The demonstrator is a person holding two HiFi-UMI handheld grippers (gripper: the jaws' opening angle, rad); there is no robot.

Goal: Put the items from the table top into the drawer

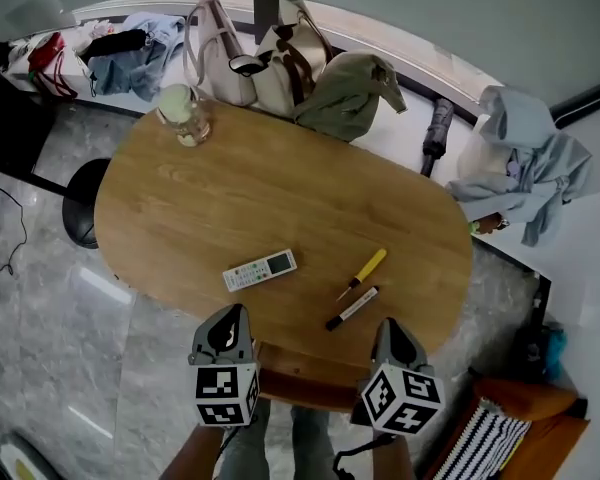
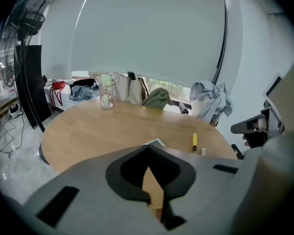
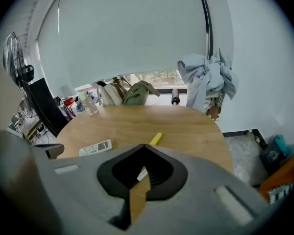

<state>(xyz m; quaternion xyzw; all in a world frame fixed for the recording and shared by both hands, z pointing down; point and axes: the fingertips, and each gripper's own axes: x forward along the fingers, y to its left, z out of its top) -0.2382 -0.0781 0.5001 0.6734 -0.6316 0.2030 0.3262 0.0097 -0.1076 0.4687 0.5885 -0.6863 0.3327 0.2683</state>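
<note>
At the near edge of the tabletop (image 1: 230, 198), my left gripper (image 1: 230, 316) and right gripper (image 1: 392, 328) hover, both with jaws pressed together on nothing. Just beyond lie the remote (image 1: 260, 270), marker (image 1: 352, 308) and yellow screwdriver (image 1: 363, 272); a jar (image 1: 185, 114) stands far across.

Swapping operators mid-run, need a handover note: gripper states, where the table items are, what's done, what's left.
Left gripper: shut, empty, at the table's near edge.
Right gripper: shut, empty, also at the near edge.
On the table: remote, yellow screwdriver and marker near the front. Glass jar at the far edge.
Drawer: the wooden panel under the near edge, between the grippers, is probably its front. Can't tell if it is open.
Done: nothing moved off the table.
Left: open the drawer if needed, then put each item in.
</note>
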